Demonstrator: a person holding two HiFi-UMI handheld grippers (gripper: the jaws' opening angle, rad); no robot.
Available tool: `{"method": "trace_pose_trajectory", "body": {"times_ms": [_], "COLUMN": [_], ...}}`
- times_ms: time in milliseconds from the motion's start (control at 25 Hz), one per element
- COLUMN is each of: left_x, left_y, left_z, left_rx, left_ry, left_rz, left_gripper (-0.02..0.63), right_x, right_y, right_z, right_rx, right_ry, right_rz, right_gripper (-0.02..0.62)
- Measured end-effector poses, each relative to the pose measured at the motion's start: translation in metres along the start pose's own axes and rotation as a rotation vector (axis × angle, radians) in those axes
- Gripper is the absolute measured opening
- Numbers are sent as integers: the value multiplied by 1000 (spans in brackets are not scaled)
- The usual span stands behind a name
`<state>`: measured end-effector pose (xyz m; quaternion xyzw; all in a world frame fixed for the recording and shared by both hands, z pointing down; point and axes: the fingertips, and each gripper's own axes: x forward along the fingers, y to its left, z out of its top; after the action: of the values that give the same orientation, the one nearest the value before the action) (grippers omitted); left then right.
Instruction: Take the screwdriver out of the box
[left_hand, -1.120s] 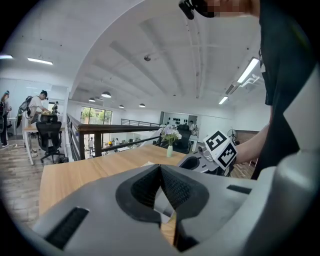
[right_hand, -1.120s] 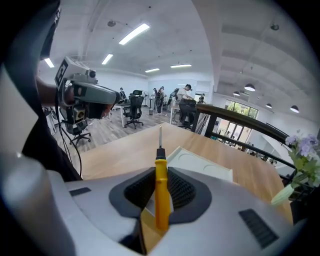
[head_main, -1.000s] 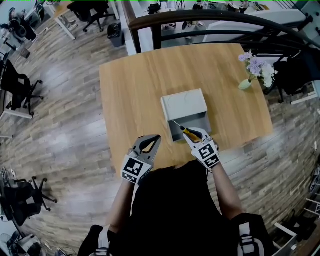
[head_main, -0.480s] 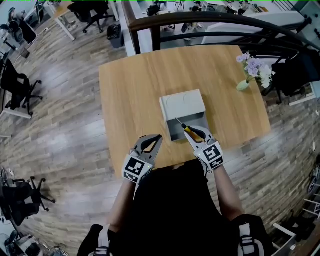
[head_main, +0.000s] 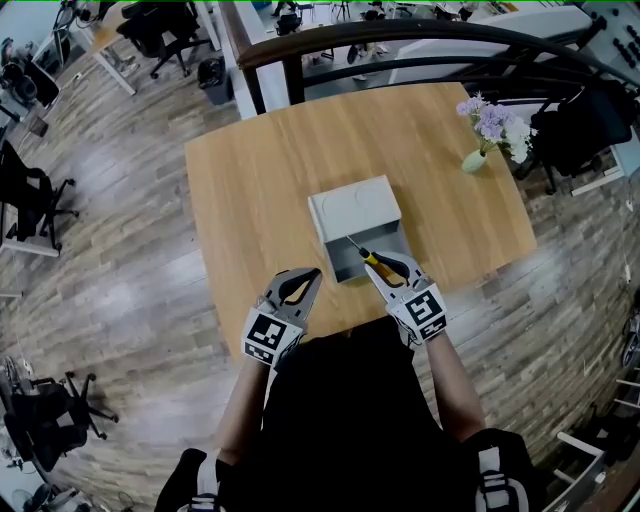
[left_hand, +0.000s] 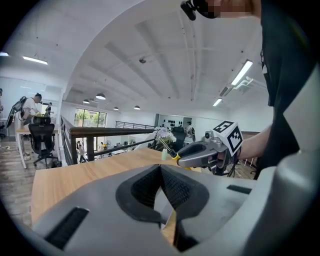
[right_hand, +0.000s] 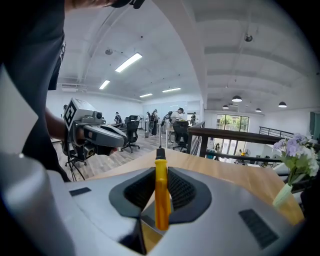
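Note:
A grey box (head_main: 353, 207) stands in the middle of the wooden table (head_main: 250, 190), its open compartment (head_main: 352, 262) facing me. My right gripper (head_main: 388, 270) hovers over the box's near edge, shut on the screwdriver (head_main: 374, 262). The yellow handle (right_hand: 161, 197) sits between the jaws, and the thin shaft points up and left above the box. In the right gripper view my right gripper (right_hand: 161, 175) pinches that handle upright. My left gripper (head_main: 312, 276) hangs at the table's near edge, left of the box, jaws closed on nothing. The left gripper view shows my left gripper (left_hand: 161, 169) with its pads touching.
A small vase of purple and white flowers (head_main: 482, 128) stands at the table's far right corner. A dark railing (head_main: 400, 35) runs behind the table. Office chairs (head_main: 30, 200) stand on the wood floor to the left.
The head view has shifted slightly, so the table and box sit further left in frame. The right gripper keeps its hold on the screwdriver over the box's near edge. The left gripper has barely moved.

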<state>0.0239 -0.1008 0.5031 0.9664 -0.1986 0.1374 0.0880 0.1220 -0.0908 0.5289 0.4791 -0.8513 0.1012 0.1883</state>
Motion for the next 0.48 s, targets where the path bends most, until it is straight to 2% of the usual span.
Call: {"method": "trace_pose_trajectory", "body": {"times_ms": [480], "left_x": [8], "left_y": [-7], "left_z": [-3], "left_rx": [0], "left_ry": [-2], "left_rz": [-23], "left_gripper": [23], "right_x": [-12], "right_y": [-3], "right_z": [-15], "right_rx": [8], "right_ry": [23], "right_rz": [-21], "right_gripper": [87]}}
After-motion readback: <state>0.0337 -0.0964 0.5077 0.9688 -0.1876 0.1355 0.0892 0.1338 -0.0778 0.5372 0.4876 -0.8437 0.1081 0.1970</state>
